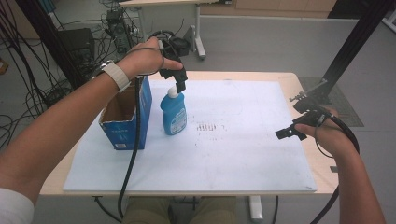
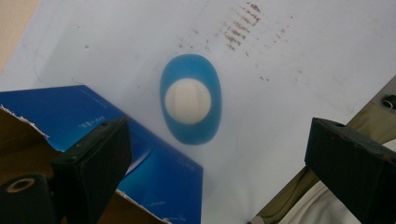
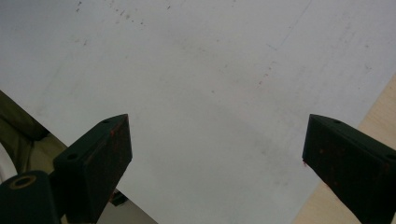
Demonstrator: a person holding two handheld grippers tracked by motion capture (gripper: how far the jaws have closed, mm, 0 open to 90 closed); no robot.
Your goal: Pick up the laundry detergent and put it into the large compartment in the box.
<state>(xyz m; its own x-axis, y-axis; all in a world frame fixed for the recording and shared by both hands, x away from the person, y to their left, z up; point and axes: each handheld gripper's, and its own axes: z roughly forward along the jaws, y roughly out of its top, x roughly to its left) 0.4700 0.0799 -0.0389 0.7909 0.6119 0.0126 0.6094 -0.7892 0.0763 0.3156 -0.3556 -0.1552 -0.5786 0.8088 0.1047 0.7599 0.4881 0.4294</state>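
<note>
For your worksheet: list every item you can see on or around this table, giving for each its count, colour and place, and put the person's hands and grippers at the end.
bottle: one, blue with a white cap, upright on the sheet just right of the box.
box: one, blue cardboard, top open, at the sheet's left part.
sheet: one, white with faint reddish marks, covering most of the table.
table: one, light wood, under the sheet.
left gripper: one, black, jaws open, directly above the bottle cap.
right gripper: one, black, jaws open, above the sheet's right edge.
forearms: two, entering from the bottom; a white band on the left wrist.
</note>
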